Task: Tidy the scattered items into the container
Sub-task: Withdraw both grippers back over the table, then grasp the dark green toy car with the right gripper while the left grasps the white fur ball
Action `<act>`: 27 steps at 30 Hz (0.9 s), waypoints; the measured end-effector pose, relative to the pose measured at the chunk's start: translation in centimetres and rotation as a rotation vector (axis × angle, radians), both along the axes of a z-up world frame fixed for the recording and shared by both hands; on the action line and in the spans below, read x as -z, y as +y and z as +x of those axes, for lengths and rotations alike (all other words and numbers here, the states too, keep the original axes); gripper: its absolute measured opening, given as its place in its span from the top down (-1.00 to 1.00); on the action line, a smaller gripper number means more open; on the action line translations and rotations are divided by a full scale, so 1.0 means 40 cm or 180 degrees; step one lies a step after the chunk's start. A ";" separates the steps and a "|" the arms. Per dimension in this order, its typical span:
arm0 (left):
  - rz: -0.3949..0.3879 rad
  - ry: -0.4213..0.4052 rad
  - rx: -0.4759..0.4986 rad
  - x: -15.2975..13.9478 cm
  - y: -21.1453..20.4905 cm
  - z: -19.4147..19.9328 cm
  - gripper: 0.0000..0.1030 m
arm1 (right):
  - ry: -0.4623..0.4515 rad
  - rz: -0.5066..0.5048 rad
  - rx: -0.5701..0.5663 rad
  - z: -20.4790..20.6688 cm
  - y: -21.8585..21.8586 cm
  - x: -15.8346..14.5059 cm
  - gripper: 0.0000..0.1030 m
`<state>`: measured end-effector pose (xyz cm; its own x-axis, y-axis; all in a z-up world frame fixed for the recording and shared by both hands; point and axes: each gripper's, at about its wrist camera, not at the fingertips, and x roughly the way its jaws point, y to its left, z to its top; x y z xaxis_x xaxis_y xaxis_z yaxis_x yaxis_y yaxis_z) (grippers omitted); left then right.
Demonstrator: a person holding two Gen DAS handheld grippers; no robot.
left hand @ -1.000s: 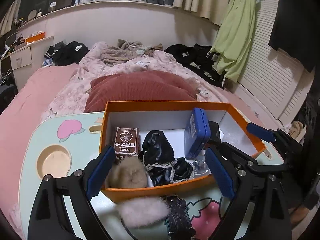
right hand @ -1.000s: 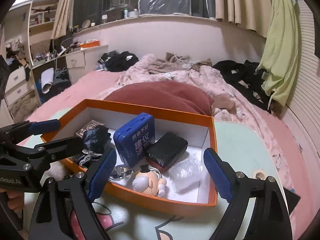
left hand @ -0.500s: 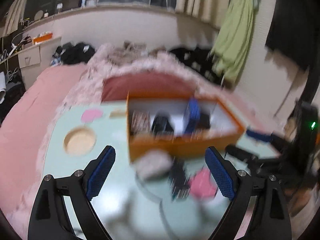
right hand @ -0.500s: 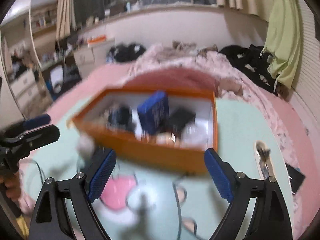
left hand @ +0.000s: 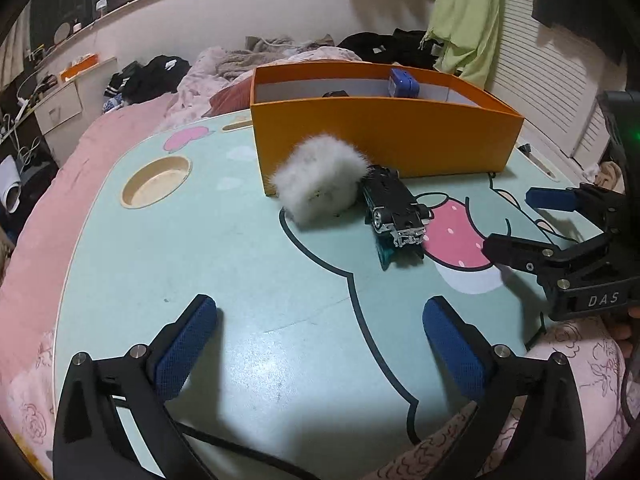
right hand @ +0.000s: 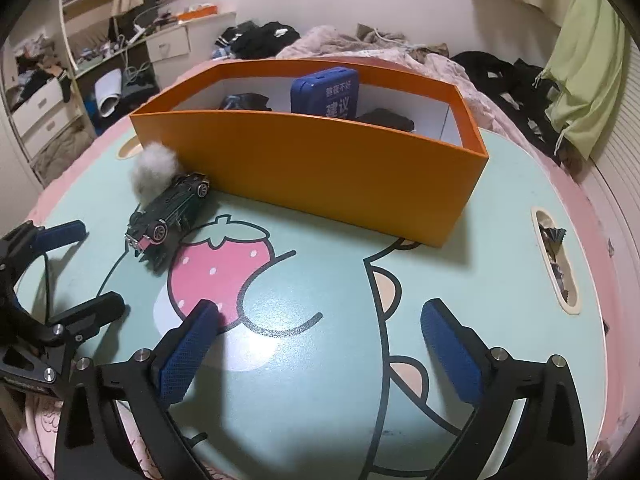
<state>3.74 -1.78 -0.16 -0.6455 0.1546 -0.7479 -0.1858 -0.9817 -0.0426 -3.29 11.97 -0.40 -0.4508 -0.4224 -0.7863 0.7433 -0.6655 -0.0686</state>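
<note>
**A:** Where do things stand with the orange box (left hand: 384,148)?

**B:** It sits toward the far side of the mint-green lap table (left hand: 240,280), and it already has things in it. From my right-hand camera I can make out a blue tin (right hand: 325,90) standing on edge, something dark and crumpled at the left end (right hand: 245,102), and a black item (right hand: 386,119) to the tin's right. Anything lower down is hidden by the near wall.

**A:** And what's left outside?

**B:** Two things that I can see. A white fluffy pompom (left hand: 320,184) rests against the box's front wall near its left corner, and a dark green toy car (left hand: 394,208) lies flipped over, wheels up, touching the pompom. Both are on the table just in front of the box.

**A:** What are your grippers doing?

**B:** My left gripper (left hand: 320,344) and my right gripper (right hand: 320,344) both have their jaws opening wide, with nothing between the blue pads, only bare tabletop. Each hangs over the near part of the table, apart from the two strays.

**A:** So how far along?

**B:** I'd judge mostly done: the box is well stocked, and the pompom and the car are the last pieces to lift in. My left gripper looks better lined up for the pompom, my right for the car
</note>
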 end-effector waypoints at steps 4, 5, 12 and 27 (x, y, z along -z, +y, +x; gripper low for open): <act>0.0000 0.0014 -0.0007 0.003 0.000 0.002 -0.99 | 0.0005 0.0000 0.0006 0.004 0.002 -0.004 -0.98; 0.0000 0.0016 -0.0009 0.003 0.000 0.003 -0.99 | 0.0006 -0.0002 0.0012 0.005 0.002 -0.005 -0.98; 0.0000 0.0016 -0.0008 0.003 -0.003 -0.001 -0.99 | 0.0043 -0.0086 0.0036 0.007 -0.006 -0.039 -0.97; 0.0003 0.0017 -0.0011 0.001 -0.004 0.004 -0.99 | -0.0501 -0.0006 -0.0350 0.026 -0.217 -0.037 0.24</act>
